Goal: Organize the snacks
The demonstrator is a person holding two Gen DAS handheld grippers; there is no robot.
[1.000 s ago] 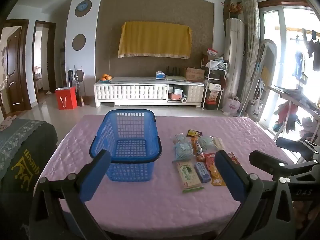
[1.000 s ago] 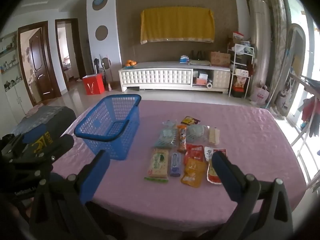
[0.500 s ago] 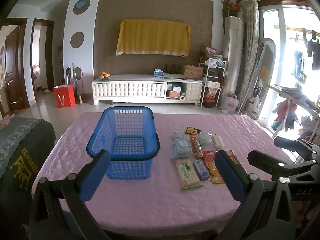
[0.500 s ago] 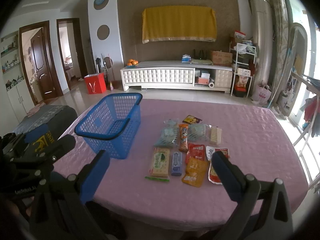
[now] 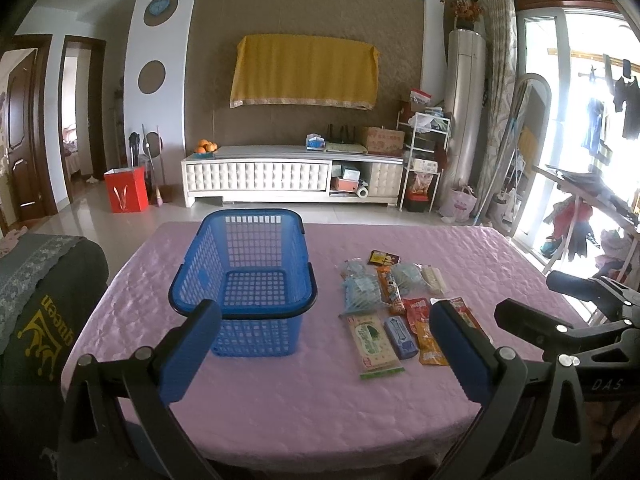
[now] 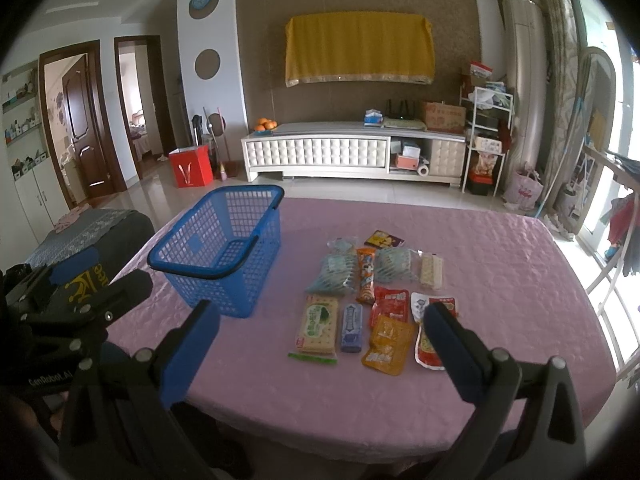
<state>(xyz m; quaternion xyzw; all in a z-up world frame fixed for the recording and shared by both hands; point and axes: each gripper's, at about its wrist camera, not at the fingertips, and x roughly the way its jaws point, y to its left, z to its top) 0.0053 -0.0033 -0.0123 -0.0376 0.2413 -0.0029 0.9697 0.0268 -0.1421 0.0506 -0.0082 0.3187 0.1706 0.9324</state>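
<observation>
Table with pink quilted cloth. Blue basket sits upright on its left half, nothing inside. Snacks lie flat to the basket's right, apart from it, in about 3 loose rows: green cracker pack, blue bar, orange pouch, red pouches, pale blue bags.

Both wrist cameras are looking from the table's near edge toward the far wall, the left facing the basket, the right the snacks, both sharing these.
</observation>
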